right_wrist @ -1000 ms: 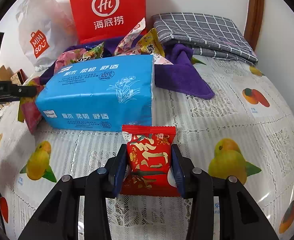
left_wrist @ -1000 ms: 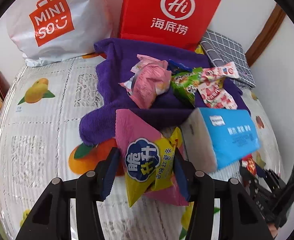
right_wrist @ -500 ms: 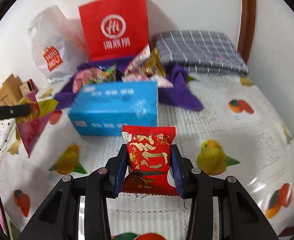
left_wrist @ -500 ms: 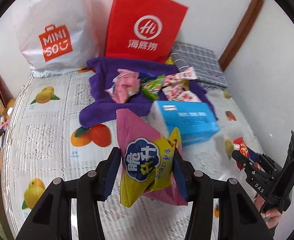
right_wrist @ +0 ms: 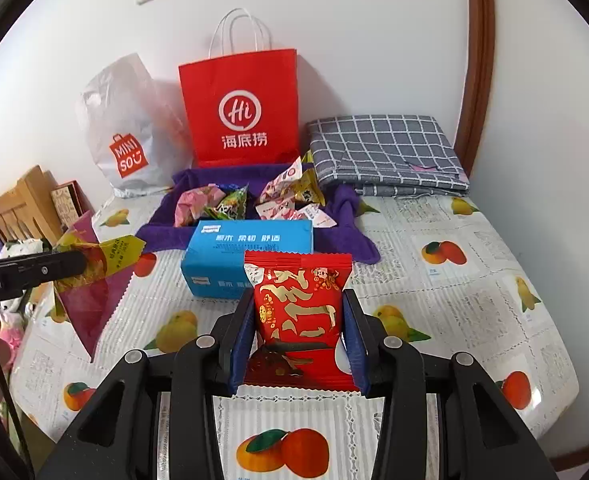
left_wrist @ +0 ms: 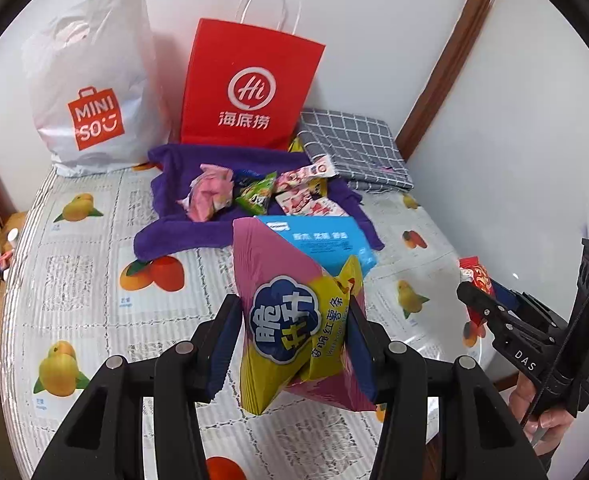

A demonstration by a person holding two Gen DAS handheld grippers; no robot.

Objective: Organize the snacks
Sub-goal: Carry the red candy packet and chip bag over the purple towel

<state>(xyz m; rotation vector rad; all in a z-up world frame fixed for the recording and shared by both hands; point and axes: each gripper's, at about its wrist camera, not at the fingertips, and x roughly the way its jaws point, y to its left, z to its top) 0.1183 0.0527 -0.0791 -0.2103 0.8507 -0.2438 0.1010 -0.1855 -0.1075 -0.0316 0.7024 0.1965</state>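
Your left claw (left_wrist: 294, 336) pinches the pink chip bag (left_wrist: 290, 320), your right claw (right_wrist: 298, 340) the red packet (right_wrist: 300, 308), both lifted off the worktop (right_wrist: 434, 300), presumably bound for the snack pile (right_wrist: 254, 200) at 12 o'clock.

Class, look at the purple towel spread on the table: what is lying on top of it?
On the purple towel lie a crumpled pink packet, a green packet and red-and-white wrappers. The blue tissue pack hides its front edge.
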